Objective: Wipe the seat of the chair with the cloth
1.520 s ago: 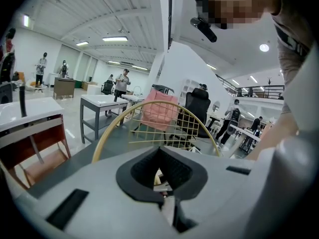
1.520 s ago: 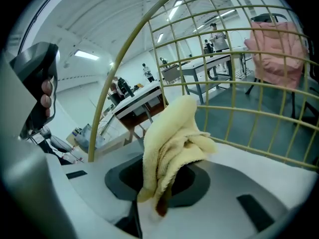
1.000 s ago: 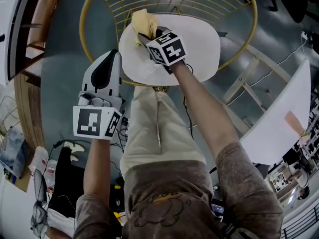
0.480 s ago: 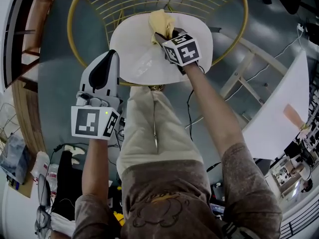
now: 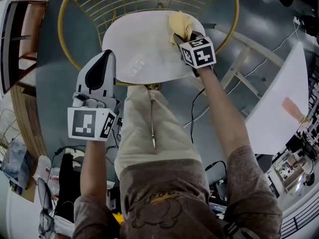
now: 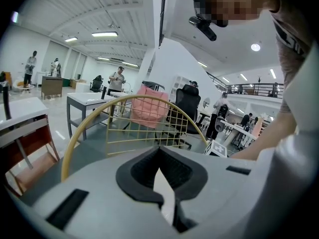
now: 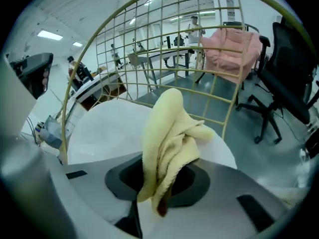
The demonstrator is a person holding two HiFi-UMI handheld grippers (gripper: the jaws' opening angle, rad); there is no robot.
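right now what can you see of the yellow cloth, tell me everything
The cloth is pale yellow, soft and terry-like, bunched into thick folds, not spread flat. The right gripper has its jaws shut on its lower end; the rest stands beyond them as a crumpled lump. In the head view it sits over the far right part of the white seat, near the gold wire backrest; contact with the seat looks likely but is not clear.

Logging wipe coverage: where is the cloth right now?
In the head view the cloth is clamped in the right hand-held gripper. It lies over the far right edge of the seat, on the side away from the person.
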